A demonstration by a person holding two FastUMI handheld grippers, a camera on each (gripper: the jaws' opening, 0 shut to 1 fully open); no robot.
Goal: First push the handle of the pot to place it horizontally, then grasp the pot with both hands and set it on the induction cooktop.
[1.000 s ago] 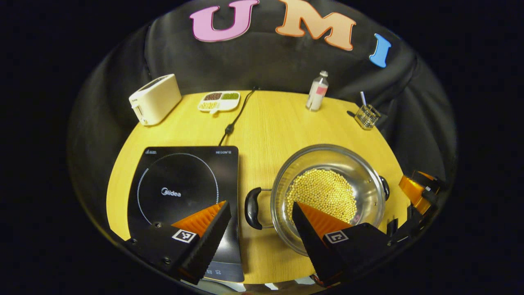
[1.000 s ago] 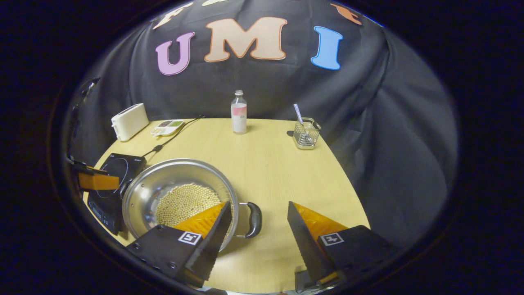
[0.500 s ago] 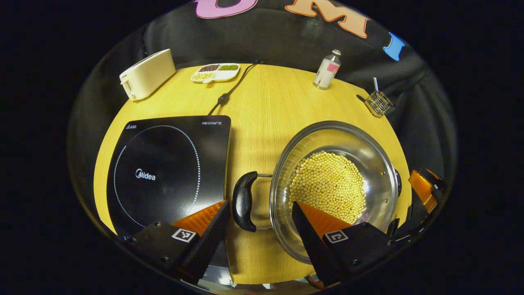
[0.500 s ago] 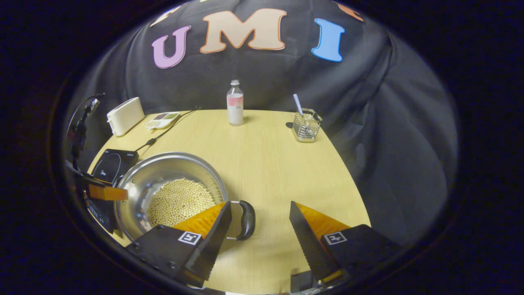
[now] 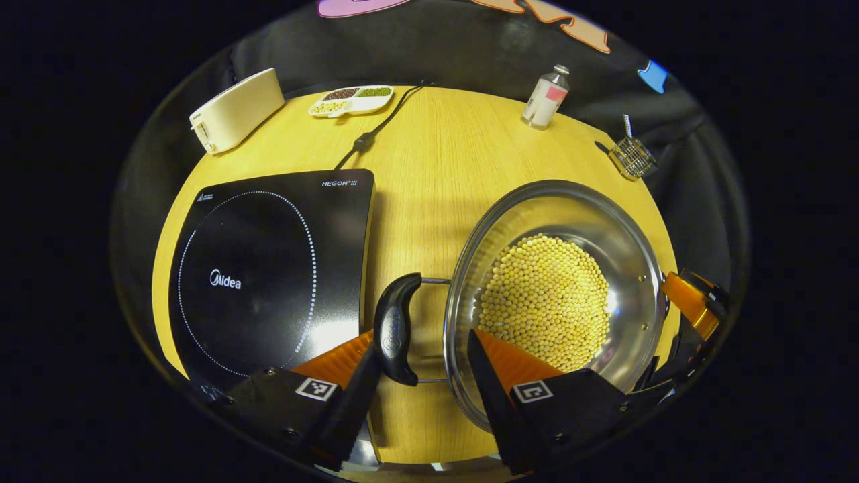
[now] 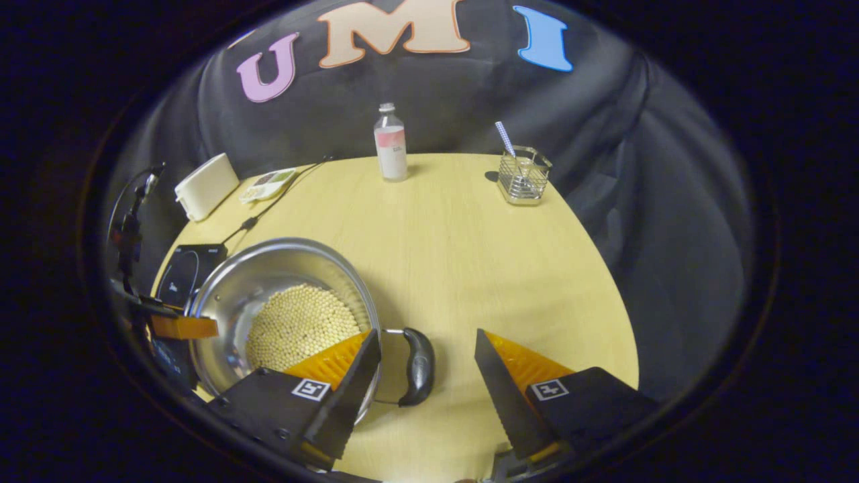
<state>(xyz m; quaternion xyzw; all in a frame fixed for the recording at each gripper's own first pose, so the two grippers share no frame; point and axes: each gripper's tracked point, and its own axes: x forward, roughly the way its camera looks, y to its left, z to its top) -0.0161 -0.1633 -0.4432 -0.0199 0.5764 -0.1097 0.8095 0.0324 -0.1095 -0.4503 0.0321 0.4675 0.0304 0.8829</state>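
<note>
A steel pot point(image 5: 517, 221) holding yellow beans point(image 5: 547, 295) stands on the wooden table, right of the black induction cooktop point(image 5: 268, 261). Its black left handle point(image 5: 396, 329) lies between the fingers of my open left gripper point(image 5: 419, 342), close to the left finger. In the right gripper view the pot point(image 6: 255, 282) sits at lower left, and its other black handle point(image 6: 419, 365) lies between the fingers of my open right gripper point(image 6: 426, 335). The right gripper point(image 5: 691, 305) appears past the pot's far side in the left gripper view. The left gripper point(image 6: 181, 327) shows at the pot's left edge in the right gripper view.
Along the table's back edge stand a cream toaster point(image 5: 235, 111), a divided dish of beans point(image 5: 349, 100), a small bottle point(image 5: 545, 97) and a glass holder with a straw point(image 5: 631, 155). The cooktop's cord point(image 5: 376, 131) runs to the back. Bare tabletop point(image 6: 470, 241) lies right of the pot.
Both grippers have moved forward and lower toward the pot. Each handle now lies between a gripper's fingers. The pot has stayed in place.
</note>
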